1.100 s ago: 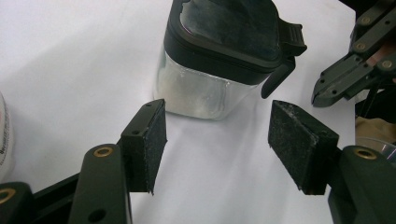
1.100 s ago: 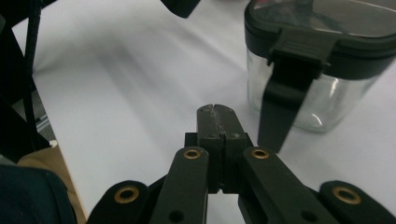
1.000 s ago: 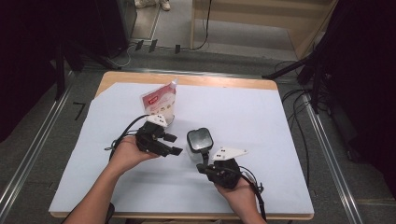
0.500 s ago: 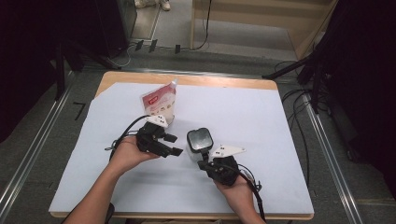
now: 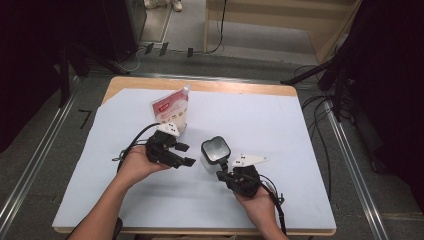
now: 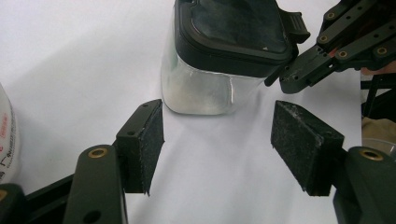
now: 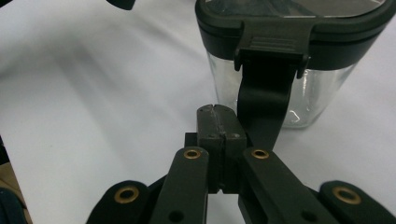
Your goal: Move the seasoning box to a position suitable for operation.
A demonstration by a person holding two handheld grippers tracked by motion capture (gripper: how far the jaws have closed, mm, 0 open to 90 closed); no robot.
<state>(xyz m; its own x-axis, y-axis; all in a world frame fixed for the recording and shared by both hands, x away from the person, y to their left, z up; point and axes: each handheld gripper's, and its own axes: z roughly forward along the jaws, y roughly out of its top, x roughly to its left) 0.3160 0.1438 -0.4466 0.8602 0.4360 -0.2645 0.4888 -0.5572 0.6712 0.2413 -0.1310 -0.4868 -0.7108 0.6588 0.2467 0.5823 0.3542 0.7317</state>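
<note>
You get even overhead light on the white table sheet (image 5: pixel 300 130), while the room around that sheet falls off into near black. Shadows beside the clear container (image 5: pixel 214 155) stay soft and short. In the left gripper view the container's dark lid (image 6: pixel 233 23) carries a dull sheen and the sheet behind it nearly washes out. In the right gripper view the lid latch (image 7: pixel 271 46) looks soft, and broad grey shadows lie left of the container. The high view is grainy.

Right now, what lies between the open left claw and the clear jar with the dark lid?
Only bare white table cover separates the left claw from the jar, in the left gripper view.
</note>
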